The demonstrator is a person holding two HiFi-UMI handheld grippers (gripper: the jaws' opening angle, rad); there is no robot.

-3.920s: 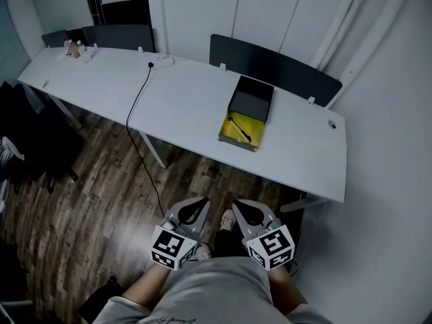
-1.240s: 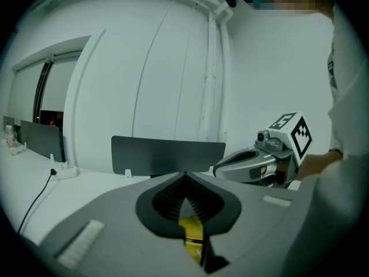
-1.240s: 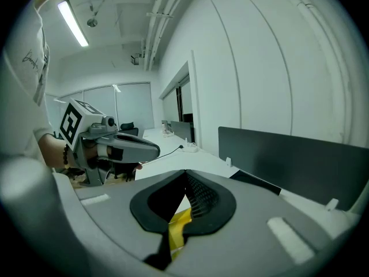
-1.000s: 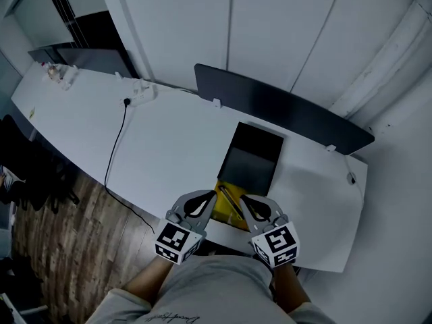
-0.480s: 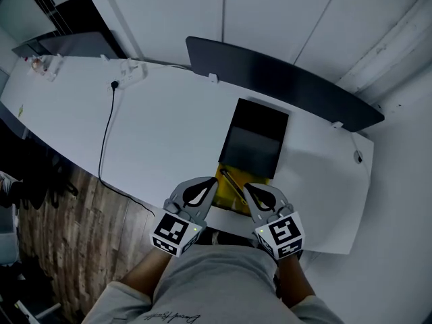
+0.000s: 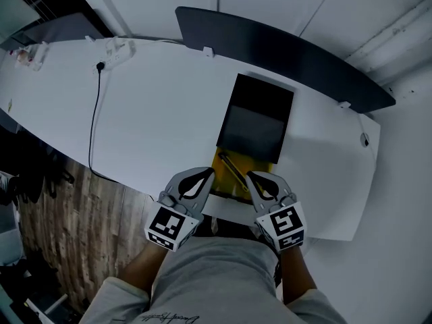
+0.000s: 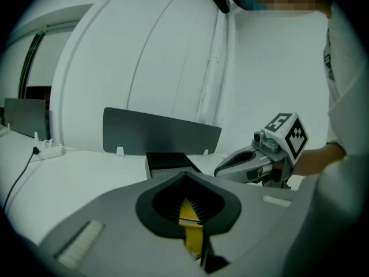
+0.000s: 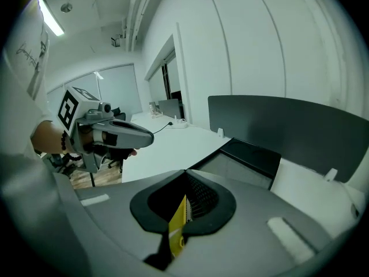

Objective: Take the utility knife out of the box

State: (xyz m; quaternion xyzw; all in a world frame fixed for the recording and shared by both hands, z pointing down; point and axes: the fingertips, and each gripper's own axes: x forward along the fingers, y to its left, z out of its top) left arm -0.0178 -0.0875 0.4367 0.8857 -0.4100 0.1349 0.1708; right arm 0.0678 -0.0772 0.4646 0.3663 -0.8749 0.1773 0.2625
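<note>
The box [image 6: 255,132] lies open at the near edge of the worktop [image 6: 155,113], toward its right end, with its dark lid folded back toward the far edge and its yellow tray nearest the person. The utility knife [image 6: 232,169] lies in that tray on a slant, its far end toward the left. It looks slim, stiff and light, with a smooth body that could slip or pivot in a loose pinch. The sound place to grip is probably the middle of the handle, across its narrow width and clear of the blade end. The tray walls leave little room, so 1 gripper may need to steady the box. The left gripper [image 6: 209,173] and right gripper [image 6: 249,175] hover just over the tray's near corners, each with its 2 jaws pressed together on nothing. Their tips cover the knife's near end and part of the tray. Whether the blade is out is too small to tell, and the gripper views show only a yellow sliver past their jaws.
</note>
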